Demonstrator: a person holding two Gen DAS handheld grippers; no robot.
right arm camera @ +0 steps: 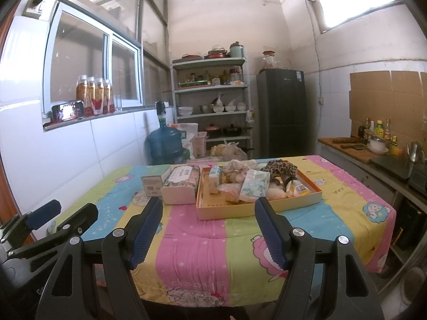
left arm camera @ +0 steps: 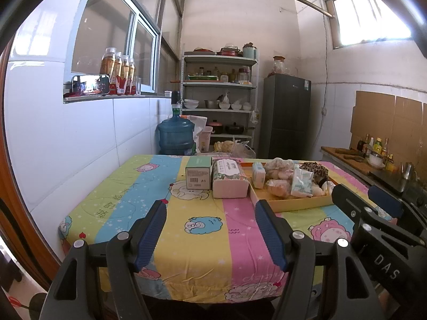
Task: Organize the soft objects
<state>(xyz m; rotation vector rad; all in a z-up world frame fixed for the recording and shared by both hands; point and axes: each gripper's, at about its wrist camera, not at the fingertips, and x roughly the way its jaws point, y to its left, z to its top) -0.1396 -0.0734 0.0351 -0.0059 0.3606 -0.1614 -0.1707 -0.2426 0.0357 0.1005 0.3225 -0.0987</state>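
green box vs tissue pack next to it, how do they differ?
The green box is a rigid carton, plain green with a barcode label facing the camera; the tissue pack is soft plastic wrap with a floral print. The green box is smaller and sits farther from the tray; the tissue pack lies beside it. Both rest on the tablecloth, outside the tray.

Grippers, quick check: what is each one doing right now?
Left gripper: open, holding nothing, above the tablecloth.
Right gripper: open, holding nothing.
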